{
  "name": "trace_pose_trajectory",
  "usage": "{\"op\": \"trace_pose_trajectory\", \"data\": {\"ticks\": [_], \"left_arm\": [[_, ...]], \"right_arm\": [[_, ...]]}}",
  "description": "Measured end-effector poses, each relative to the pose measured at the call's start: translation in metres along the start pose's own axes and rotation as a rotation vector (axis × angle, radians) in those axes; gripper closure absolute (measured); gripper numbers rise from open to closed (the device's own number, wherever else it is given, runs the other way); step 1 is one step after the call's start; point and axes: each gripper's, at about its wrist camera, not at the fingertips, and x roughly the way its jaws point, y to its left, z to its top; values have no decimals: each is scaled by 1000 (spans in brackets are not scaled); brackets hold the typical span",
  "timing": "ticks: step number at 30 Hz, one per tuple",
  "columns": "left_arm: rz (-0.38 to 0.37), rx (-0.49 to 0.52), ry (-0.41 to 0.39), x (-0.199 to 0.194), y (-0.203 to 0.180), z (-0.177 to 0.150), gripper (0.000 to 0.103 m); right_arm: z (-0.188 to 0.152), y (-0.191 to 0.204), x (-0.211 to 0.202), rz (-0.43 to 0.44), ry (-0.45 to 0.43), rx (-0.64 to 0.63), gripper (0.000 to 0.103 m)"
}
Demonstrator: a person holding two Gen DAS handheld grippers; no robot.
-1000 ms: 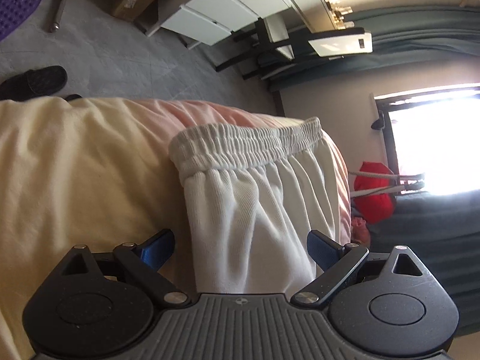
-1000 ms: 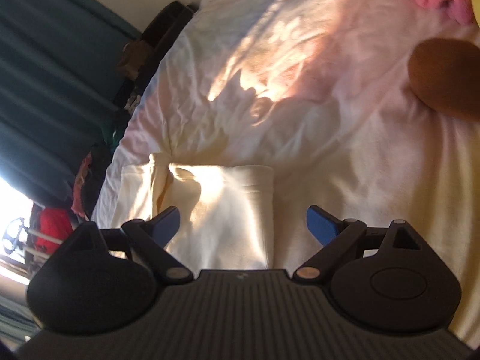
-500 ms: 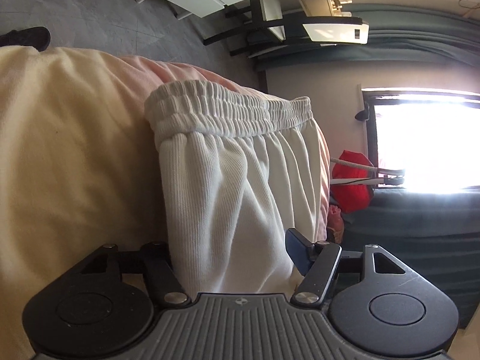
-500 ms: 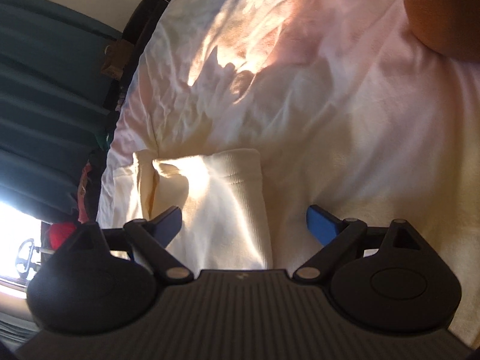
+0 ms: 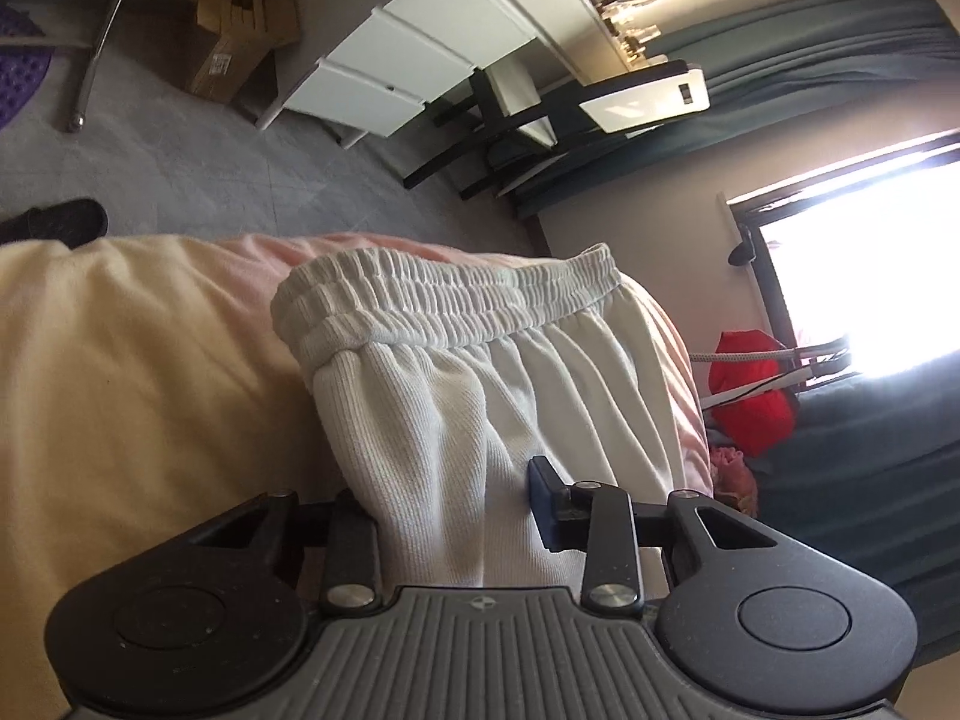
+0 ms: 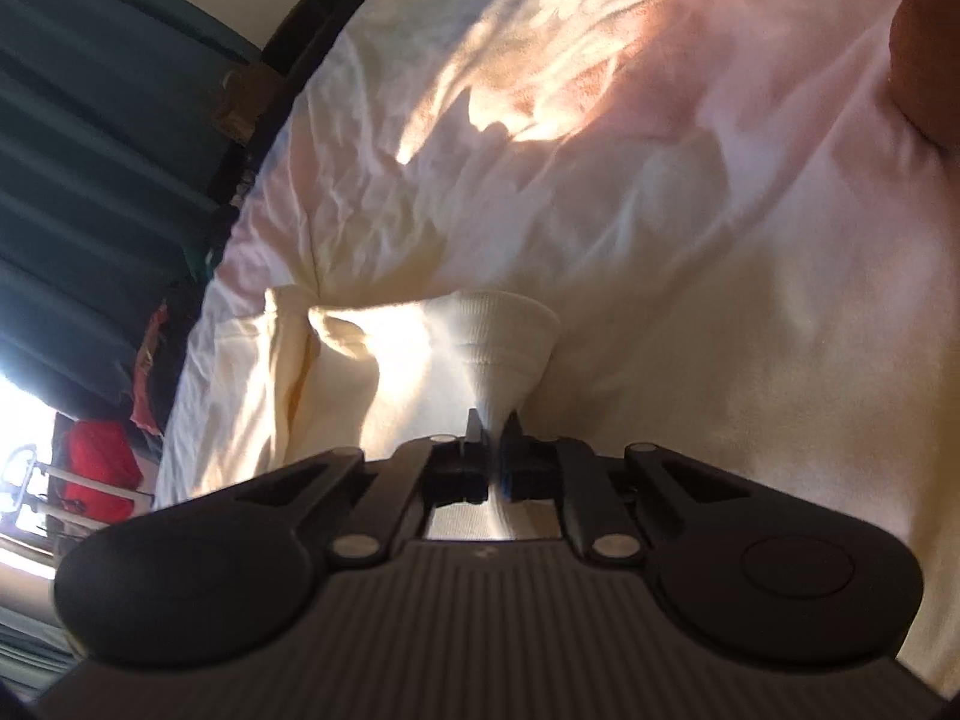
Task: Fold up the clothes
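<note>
White ribbed trousers (image 5: 480, 408) lie on the cream and pink bed sheet (image 5: 120, 360), their gathered elastic waistband (image 5: 444, 300) at the far end near the bed's edge. My left gripper (image 5: 450, 510) is shut on a thick bunch of the cloth just below the waistband; its left finger is hidden behind the fabric. In the right wrist view the folded leg (image 6: 384, 378) lies in sunlight, and my right gripper (image 6: 493, 438) is shut on the ribbed cuff (image 6: 510, 330), which fans out beyond the fingertips.
A brown rounded object (image 6: 930, 60) sits on the bed at the far right. Beyond the bed's edge are a black slipper (image 5: 54, 222), a cardboard box (image 5: 240, 30), white drawers (image 5: 408, 60), a black chair (image 5: 510, 120) and a red bag (image 5: 750, 396).
Both grippers were open around the cloth a second ago. The left closed in on the fabric below the waistband; the right closed on the cuff, pinching it into a fan.
</note>
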Motion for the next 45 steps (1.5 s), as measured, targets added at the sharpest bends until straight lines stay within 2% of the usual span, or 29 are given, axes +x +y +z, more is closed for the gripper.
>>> {"op": "trace_pose_trajectory", "data": {"ticks": [3,5,9,13,17,21,23,28,31,34,37,41,42,44,45], "left_arm": [[-57,37,-35,-6,-16,-1,87],[-91,52,-60,-13,-24,-3,89],[-179,7,-86,-34,-30,-3,91],[-194,57,-120,-44,-59,7,92],[-175,99,-131,-26,-113,24,94],[-135,142,-143,17,-169,35,95],[-79,177,-137,54,-196,39,95],[59,287,-132,162,-250,37,95],[132,339,-85,235,-266,33,95],[201,331,-46,297,-271,32,95],[268,412,-26,337,-277,24,95],[283,465,-5,348,-279,19,92],[270,472,-4,345,-278,18,87],[238,474,-9,335,-272,16,83],[219,465,-10,328,-269,15,75]], "right_arm": [[5,1,-18,52,-51,-20,97],[8,2,-31,87,-84,-34,97],[14,6,-48,130,-110,-30,98],[24,17,-61,157,-136,-23,98],[47,59,-50,192,-147,32,98],[64,134,-22,195,-174,-81,98],[69,175,3,183,-184,-145,97],[65,259,95,121,-196,-246,97],[52,291,161,46,-208,-338,97],[41,303,217,-25,-182,-374,97],[27,304,250,-82,-181,-400,97],[16,295,269,-109,-179,-417,95],[15,293,270,-102,-180,-425,95],[16,287,263,-56,-169,-418,89],[16,283,259,-33,-163,-414,85]]}}
